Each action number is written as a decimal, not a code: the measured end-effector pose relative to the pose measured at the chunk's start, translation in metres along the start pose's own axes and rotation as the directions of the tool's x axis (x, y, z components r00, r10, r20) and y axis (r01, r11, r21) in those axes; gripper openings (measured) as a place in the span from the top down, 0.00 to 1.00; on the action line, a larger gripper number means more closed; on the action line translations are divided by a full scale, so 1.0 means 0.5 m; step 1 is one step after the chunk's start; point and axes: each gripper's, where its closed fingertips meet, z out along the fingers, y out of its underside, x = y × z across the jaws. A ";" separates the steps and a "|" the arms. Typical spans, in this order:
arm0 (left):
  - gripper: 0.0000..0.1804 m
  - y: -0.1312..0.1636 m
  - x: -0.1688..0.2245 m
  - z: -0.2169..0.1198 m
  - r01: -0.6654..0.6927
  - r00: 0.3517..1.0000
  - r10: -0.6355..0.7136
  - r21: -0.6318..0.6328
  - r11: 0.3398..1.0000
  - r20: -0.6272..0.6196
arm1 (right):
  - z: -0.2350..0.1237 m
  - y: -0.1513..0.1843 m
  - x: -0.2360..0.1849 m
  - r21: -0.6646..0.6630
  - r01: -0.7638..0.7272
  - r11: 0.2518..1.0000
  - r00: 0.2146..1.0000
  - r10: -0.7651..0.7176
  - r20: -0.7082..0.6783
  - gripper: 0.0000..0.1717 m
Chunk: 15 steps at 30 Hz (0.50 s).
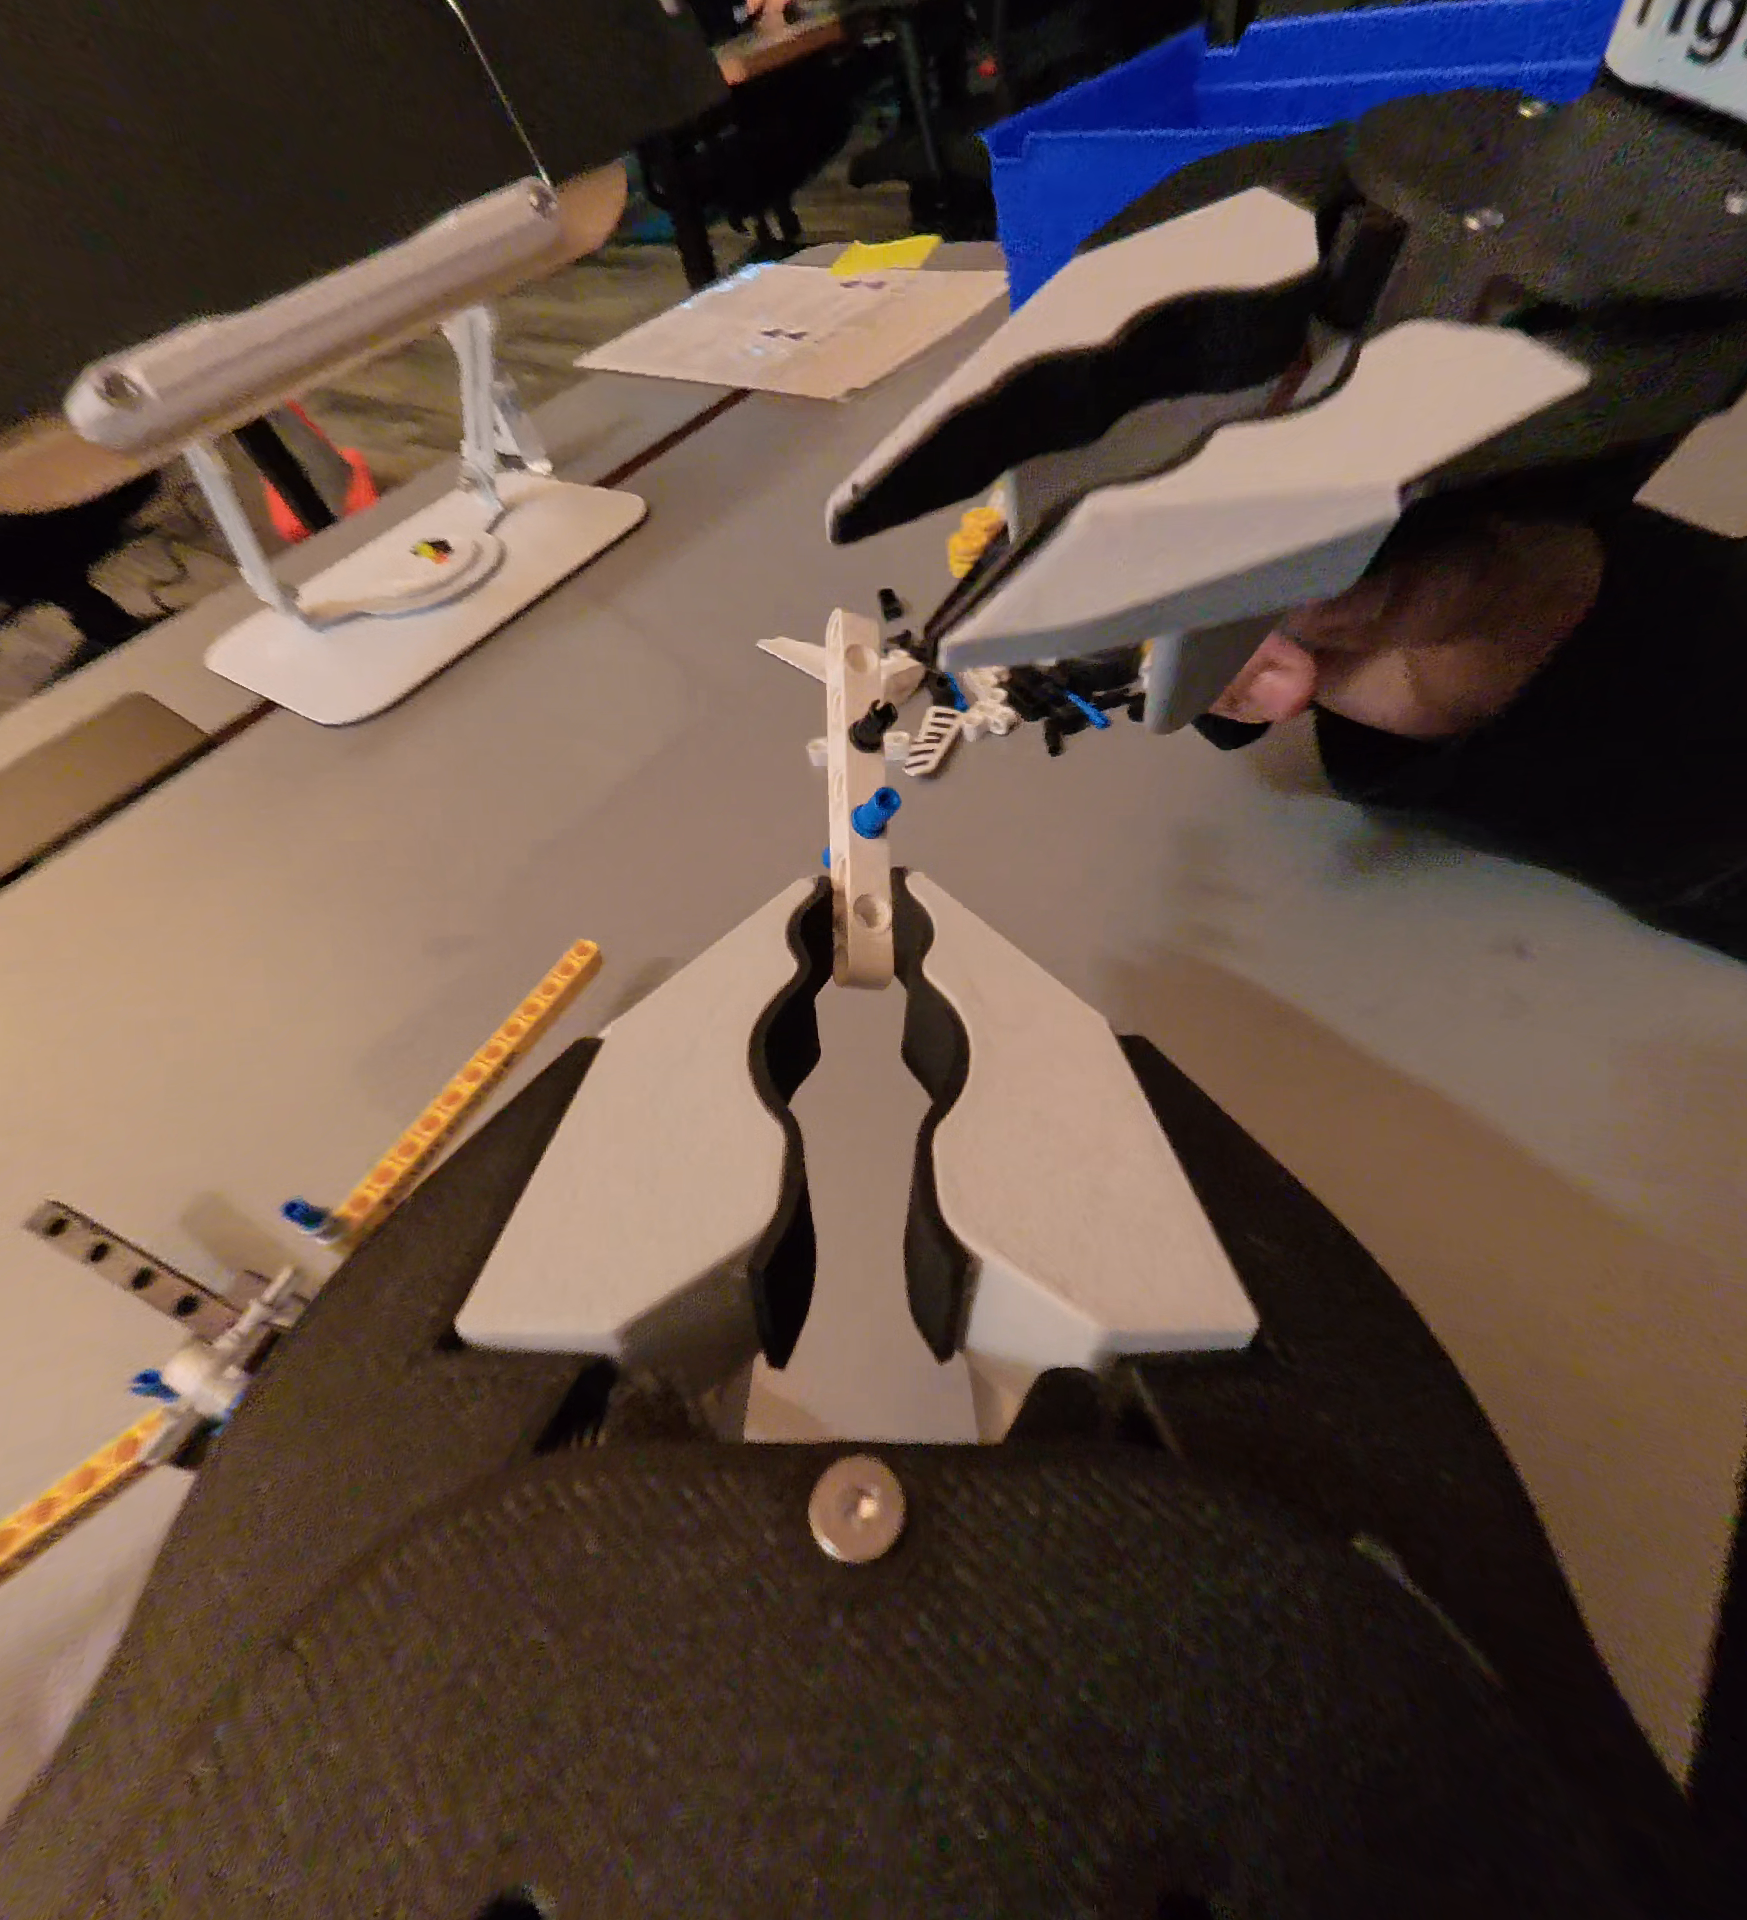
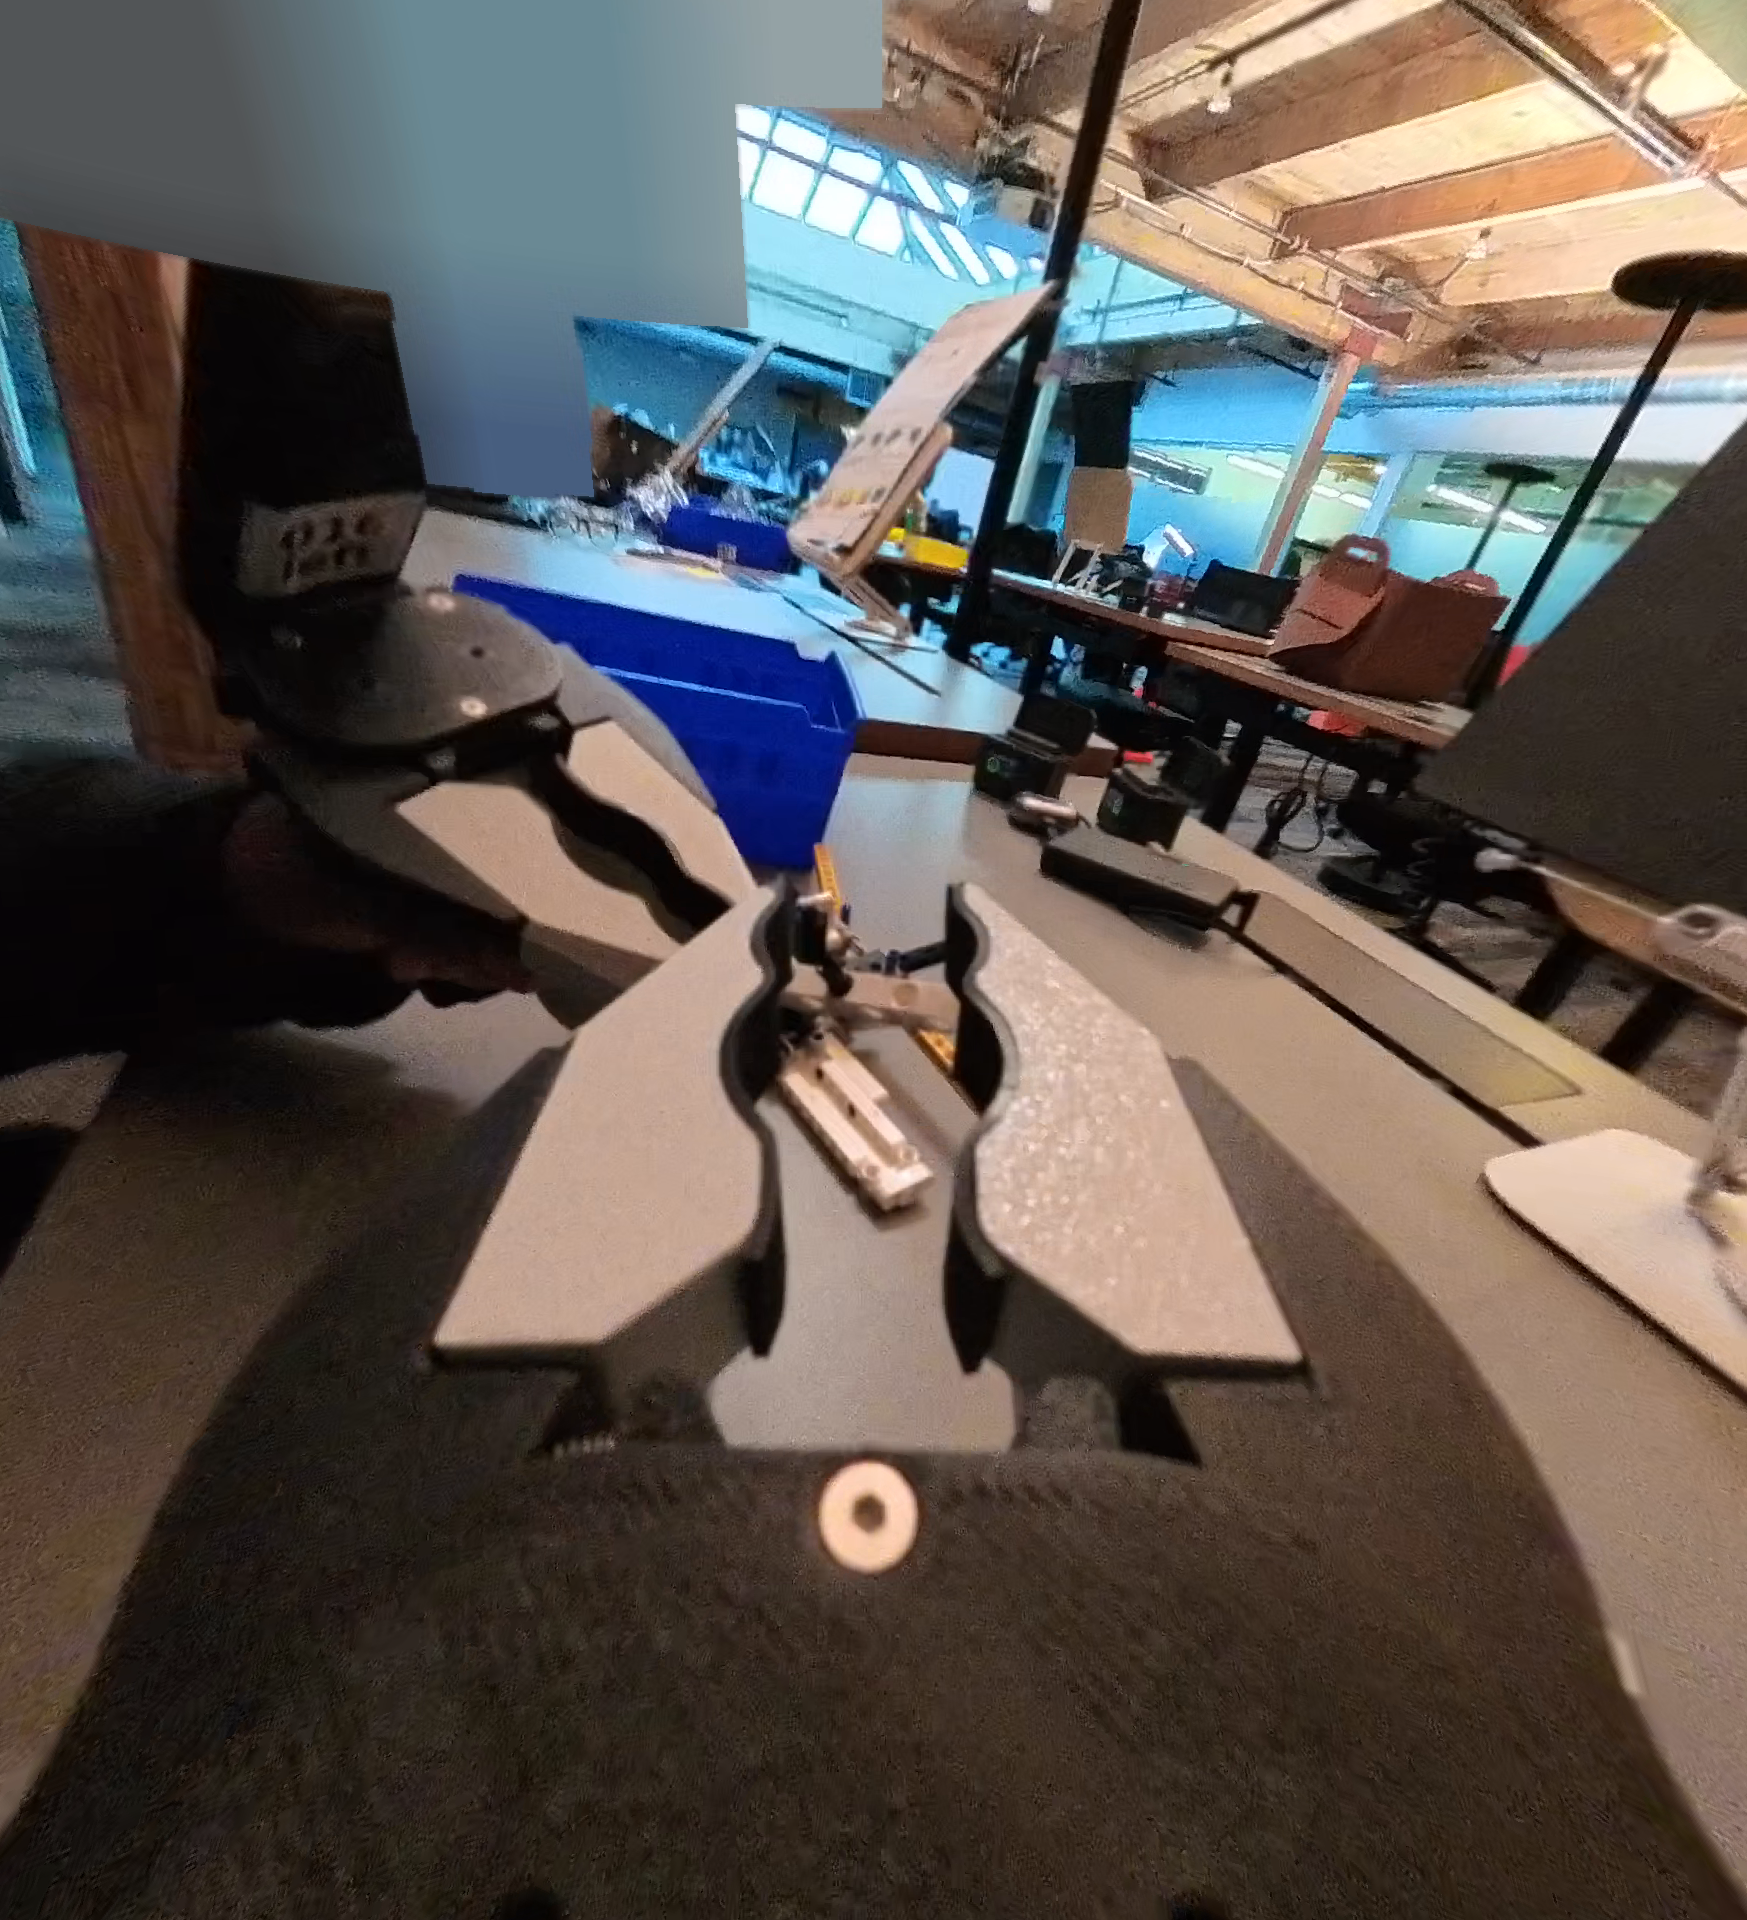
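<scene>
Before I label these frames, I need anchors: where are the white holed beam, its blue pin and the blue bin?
white holed beam (image 1: 856,769): left wrist view, mid-length.
blue pin (image 1: 873,811): left wrist view, its shaft.
blue bin (image 2: 734,717): right wrist view, front wall.

The small parts (image 1: 1014,696) heaped on the desk (image 1: 536,831) are partly covered by the right tongs (image 1: 890,582) and too small to tell apart. The yellow beam (image 1: 474,1081) passes under the left tongs' body and is cut by the picture's left edge. In the right wrist view, the pale assembly (image 2: 853,1117) between the open fingers is blurred, its far end hidden behind the left finger (image 2: 661,1091).
</scene>
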 end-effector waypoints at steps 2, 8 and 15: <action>0.96 0.002 0.004 -0.002 0.047 0.998 -0.048 -0.011 0.999 -0.040 | 0.004 0.010 -0.010 -0.033 0.074 0.997 0.997 -0.075 -0.006 0.88; 0.96 -0.001 0.022 -0.010 0.118 0.983 -0.120 -0.019 0.993 -0.142 | 0.015 0.041 -0.028 -0.118 0.093 0.989 0.995 -0.089 0.044 0.96; 0.91 -0.014 0.023 -0.002 0.125 0.986 -0.116 0.074 0.989 -0.122 | 0.026 0.060 -0.040 -0.173 -0.073 0.982 0.990 0.093 0.109 0.99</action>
